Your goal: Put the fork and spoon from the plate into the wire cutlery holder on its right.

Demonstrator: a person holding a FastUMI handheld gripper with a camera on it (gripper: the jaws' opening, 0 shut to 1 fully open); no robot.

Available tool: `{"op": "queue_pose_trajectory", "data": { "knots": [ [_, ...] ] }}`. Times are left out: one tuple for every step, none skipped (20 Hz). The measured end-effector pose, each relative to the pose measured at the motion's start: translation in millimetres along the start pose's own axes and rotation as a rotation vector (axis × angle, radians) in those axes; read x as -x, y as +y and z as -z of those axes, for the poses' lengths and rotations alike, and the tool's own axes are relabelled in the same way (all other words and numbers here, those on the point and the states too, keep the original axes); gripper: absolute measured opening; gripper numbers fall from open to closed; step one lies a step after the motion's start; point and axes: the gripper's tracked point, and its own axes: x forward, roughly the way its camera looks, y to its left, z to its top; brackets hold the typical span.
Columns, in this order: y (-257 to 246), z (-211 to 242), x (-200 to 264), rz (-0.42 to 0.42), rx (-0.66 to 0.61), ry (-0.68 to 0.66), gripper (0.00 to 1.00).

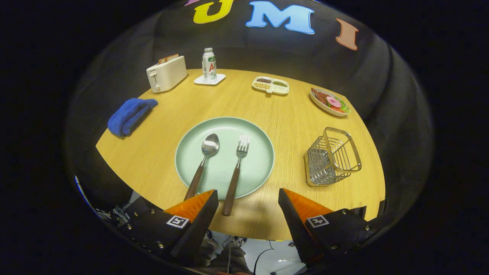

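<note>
While the gripper [248, 200] hangs above the near edge of the table [290, 126], its 2 fingers are spread wide with nothing between them. Just ahead, the fork [237, 168] and spoon [202, 164] lie side by side on the green plate [259, 149], handles toward the fingers and heads pointing away. Each long axis runs nearly straight along the gripper's line of sight. The fork's handle end pokes past the plate rim, closest to the left finger. To the plate's right, well apart, stands the wire cutlery holder [332, 156], empty, so the first pick looks like the fork.
</note>
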Motion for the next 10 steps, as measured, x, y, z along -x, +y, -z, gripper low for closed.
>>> {"op": "queue_pose_trajectory", "data": {
  "knots": [
    [0, 4, -3, -0.002, 0.003, 0.019, 0.96],
    [0, 7, -6, -0.008, 0.005, 0.038, 0.97],
    [-1, 9, -8, -0.008, 0.006, 0.056, 0.96],
    [-2, 10, -15, -0.020, 0.008, 0.070, 0.95],
    [-4, 12, -15, -0.021, 0.013, 0.084, 0.95],
    [-1, 12, -17, -0.049, 0.014, 0.092, 0.88],
    [0, 14, -19, -0.068, 0.015, 0.111, 0.86],
    [3, 15, -21, -0.094, 0.016, 0.124, 0.79],
    [1, 18, -23, -0.089, 0.024, 0.151, 0.70],
    [4, 21, -24, -0.108, 0.022, 0.166, 0.60]
  ]
}}
